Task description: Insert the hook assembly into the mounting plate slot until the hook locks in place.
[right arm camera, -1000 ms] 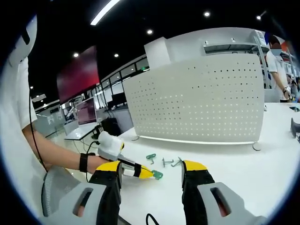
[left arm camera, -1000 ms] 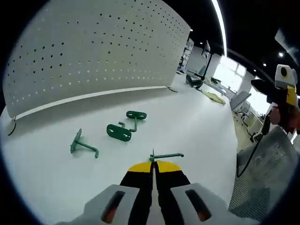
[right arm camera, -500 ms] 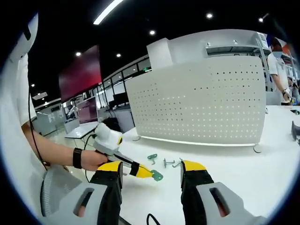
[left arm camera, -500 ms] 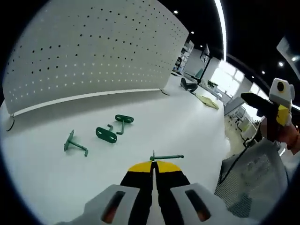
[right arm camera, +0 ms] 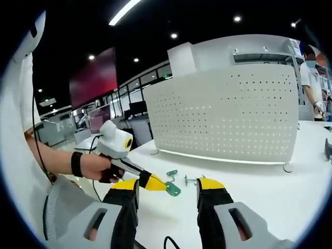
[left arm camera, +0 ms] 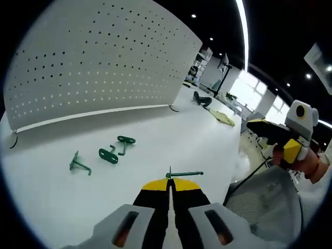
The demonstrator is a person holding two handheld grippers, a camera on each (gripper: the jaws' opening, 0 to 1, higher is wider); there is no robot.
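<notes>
In the left gripper view my left gripper [left arm camera: 169, 180] is shut on a green hook [left arm camera: 183, 173], whose thin rod points right from the yellow tips. Three more green hooks [left arm camera: 108, 154] lie on the white table [left arm camera: 197, 129] in front of the white perforated mounting plate [left arm camera: 98, 57]. The right gripper view shows my right gripper [right arm camera: 167, 182] open with nothing between its jaws. There the left gripper [right arm camera: 160, 184] comes in from the left, a hand [right arm camera: 98, 167] holding it, and the green hook's flat base [right arm camera: 173, 190] sticks out of its tips. The mounting plate [right arm camera: 228, 114] stands behind.
Two loose hooks [right arm camera: 169, 174] lie near the plate's foot. The table's edge [left arm camera: 233, 163] runs along the right of the left gripper view, with my right gripper [left arm camera: 272, 129] beyond it. A person [right arm camera: 311, 72] stands far right behind the plate.
My left gripper has risen and drawn back from the loose hooks with the green hook still in it. The right gripper stays open.
</notes>
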